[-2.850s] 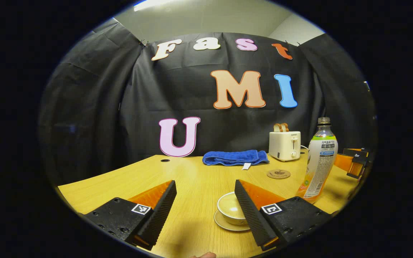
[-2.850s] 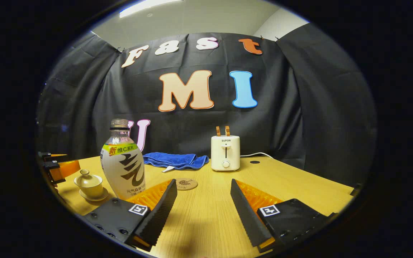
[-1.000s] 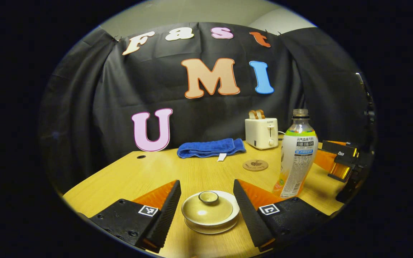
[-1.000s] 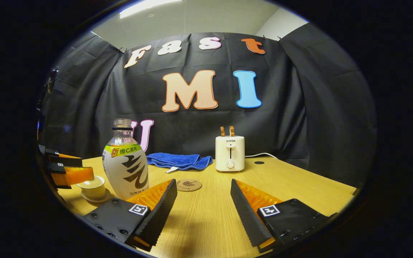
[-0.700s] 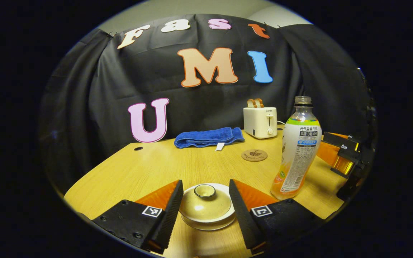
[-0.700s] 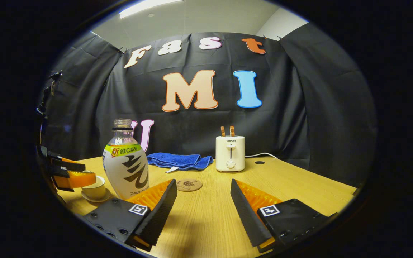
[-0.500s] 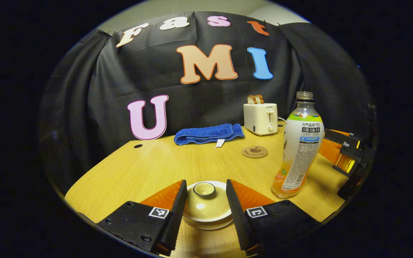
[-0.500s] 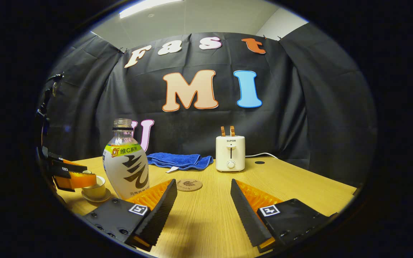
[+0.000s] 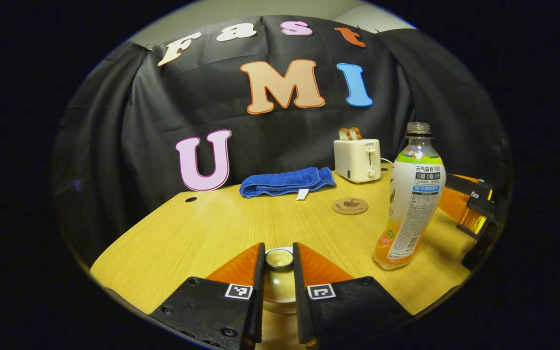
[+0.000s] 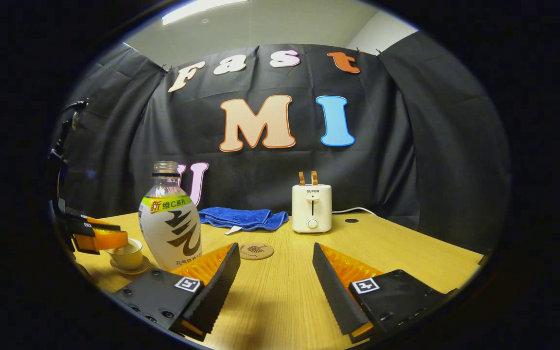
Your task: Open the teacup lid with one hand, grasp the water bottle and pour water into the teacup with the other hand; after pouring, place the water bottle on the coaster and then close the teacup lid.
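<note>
hand-held gripper (image 10: 276, 282) | ridged wedge fingers | square coded tags | screws

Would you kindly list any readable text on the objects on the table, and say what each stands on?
"SUPOR": on the front of the toaster.
Water bottle label: printed text, not transcribed here.
Coaster: a design, too small to read.

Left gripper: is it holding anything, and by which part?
The left gripper is closed on the teacup lid, gripping its small top knob. The right gripper holds nothing.
</note>
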`<move>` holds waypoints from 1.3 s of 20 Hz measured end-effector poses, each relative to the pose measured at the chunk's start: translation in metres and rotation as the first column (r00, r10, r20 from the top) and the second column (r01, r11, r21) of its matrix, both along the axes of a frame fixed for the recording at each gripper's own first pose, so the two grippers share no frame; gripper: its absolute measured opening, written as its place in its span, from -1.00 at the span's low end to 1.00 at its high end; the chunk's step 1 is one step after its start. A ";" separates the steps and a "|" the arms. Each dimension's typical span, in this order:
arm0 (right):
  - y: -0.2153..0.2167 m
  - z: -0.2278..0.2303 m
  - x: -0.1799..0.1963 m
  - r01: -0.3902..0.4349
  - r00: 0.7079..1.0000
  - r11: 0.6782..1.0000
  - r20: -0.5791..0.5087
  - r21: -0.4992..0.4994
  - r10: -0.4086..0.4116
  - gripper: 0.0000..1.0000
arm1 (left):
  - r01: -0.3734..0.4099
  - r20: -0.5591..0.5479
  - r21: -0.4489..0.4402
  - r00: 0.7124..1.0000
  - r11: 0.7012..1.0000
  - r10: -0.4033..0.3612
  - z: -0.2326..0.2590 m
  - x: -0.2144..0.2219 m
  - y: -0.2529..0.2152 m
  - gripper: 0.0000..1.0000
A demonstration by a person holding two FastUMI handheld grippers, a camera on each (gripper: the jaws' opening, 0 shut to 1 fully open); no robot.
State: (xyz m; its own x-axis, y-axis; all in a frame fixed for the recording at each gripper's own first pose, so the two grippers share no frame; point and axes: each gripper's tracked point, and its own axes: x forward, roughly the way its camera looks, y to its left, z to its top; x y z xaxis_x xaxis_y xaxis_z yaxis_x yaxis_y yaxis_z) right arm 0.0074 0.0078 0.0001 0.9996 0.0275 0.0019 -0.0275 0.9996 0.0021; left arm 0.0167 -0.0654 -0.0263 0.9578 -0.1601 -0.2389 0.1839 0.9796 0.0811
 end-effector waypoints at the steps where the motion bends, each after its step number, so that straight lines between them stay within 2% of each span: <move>1: 0.000 -0.001 -0.001 0.000 1.000 1.000 0.000 0.000 0.000 0.92 | -0.004 0.003 -0.002 1.000 1.000 0.004 0.001 0.001 0.001 -0.52; 9: 0.004 -0.001 -0.001 -0.015 1.000 1.000 0.000 0.000 0.015 0.92 | -0.042 0.058 -0.017 0.997 0.999 0.043 0.024 0.005 0.014 -0.55; 10: 0.007 -0.001 -0.002 -0.028 1.000 1.000 -0.002 0.000 0.028 1.00 | -0.057 0.070 -0.023 0.996 0.998 0.058 0.029 0.005 0.019 -0.55; 11: 0.009 -0.001 -0.003 -0.037 0.999 0.999 -0.004 0.000 0.037 0.83 | -0.065 0.077 -0.023 0.995 0.998 0.067 0.032 0.004 0.024 -0.55; 13: 0.008 -0.001 -0.003 -0.036 0.999 0.999 -0.004 0.001 0.036 0.83 | -0.090 0.099 -0.027 0.991 0.996 0.092 0.040 0.003 0.038 -0.55; 14: 0.009 -0.001 -0.004 -0.039 0.999 0.999 -0.005 0.000 0.039 0.92 | -0.102 0.108 -0.031 0.989 0.994 0.105 0.044 0.002 0.044 -0.55; 16: 0.013 -0.002 -0.005 -0.049 0.999 0.999 -0.007 0.000 0.049 0.92 | -0.124 0.122 -0.032 0.984 0.992 0.127 0.047 -0.002 0.058 -0.55; 21: 0.028 -0.004 -0.013 -0.095 0.995 0.995 -0.018 0.000 0.095 0.92 | -0.196 0.120 -0.048 0.972 0.980 0.200 0.041 -0.011 0.096 -0.55; 22: 0.031 -0.004 -0.016 -0.103 0.994 0.995 -0.020 -0.002 0.103 0.83 | -0.216 0.115 -0.054 0.968 0.975 0.221 0.038 -0.012 0.106 -0.55; 23: 0.033 -0.004 -0.018 -0.111 0.994 0.994 -0.024 -0.005 0.111 0.92 | -0.232 0.109 -0.055 0.966 0.971 0.237 0.035 -0.015 0.113 -0.56; 25: 0.038 -0.004 -0.023 -0.127 0.992 0.992 -0.027 -0.014 0.126 0.92 | -0.258 0.094 -0.052 0.961 0.965 0.262 0.027 -0.018 0.127 -0.55; 26: 0.042 -0.004 -0.026 -0.135 0.990 0.991 -0.029 -0.019 0.134 0.83 | -0.268 0.089 -0.051 0.958 0.962 0.272 0.023 -0.019 0.133 -0.55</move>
